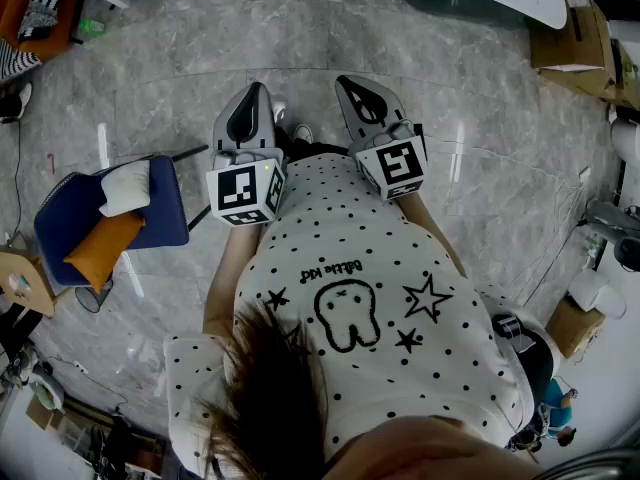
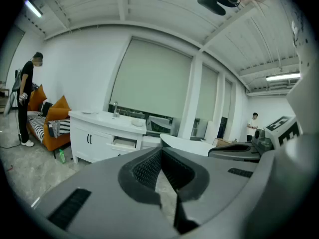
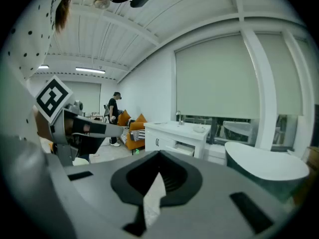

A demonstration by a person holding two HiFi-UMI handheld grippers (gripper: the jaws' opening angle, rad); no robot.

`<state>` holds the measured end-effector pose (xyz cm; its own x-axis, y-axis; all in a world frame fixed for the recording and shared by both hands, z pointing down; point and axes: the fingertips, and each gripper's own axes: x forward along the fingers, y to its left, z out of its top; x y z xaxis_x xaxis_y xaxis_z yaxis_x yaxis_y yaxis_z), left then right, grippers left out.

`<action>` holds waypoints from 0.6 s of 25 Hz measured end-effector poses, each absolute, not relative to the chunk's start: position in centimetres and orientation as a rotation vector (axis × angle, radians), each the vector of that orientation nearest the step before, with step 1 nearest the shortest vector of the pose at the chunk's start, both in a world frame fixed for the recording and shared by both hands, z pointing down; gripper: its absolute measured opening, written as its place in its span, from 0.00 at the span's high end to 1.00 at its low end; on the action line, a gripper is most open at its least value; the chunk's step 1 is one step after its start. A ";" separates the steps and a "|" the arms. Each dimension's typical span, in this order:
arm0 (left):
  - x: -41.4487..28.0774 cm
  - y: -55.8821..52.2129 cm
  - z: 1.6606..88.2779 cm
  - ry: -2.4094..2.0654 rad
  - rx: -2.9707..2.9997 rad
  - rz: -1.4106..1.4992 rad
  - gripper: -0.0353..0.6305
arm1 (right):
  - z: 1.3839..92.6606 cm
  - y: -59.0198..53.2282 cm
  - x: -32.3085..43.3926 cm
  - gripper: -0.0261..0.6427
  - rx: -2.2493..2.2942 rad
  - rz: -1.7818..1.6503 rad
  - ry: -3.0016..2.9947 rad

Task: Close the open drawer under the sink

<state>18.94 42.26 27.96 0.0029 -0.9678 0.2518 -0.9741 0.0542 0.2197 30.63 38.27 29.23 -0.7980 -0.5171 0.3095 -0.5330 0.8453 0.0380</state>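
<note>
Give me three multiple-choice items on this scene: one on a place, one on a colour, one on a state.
1. In the left gripper view, where on the white cabinet is the open drawer?
A. right of the doors
B. left of the doors
C. below the doors

2. What colour is the sofa beside the cabinet?
A. grey
B. orange
C. pink

3. How do the left gripper's jaws stand?
A. wide apart
B. shut on a bottle
C. shut, empty

Answers:
1 A, the drawer juts out to the right of the two dark handles.
2 B, its base and cushions are orange.
3 C, the jaw tips meet with nothing between them.
</note>
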 end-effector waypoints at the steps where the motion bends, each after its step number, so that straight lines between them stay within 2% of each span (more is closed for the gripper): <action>1: 18.9 42.3 28.0 -2.008 1.955 0.026 0.94 | 29.2 38.4 30.6 0.94 0.790 0.074 -2.718; 15: 19.3 42.6 27.8 -2.014 1.978 0.032 0.94 | 29.4 38.8 30.6 0.94 0.772 0.060 -2.716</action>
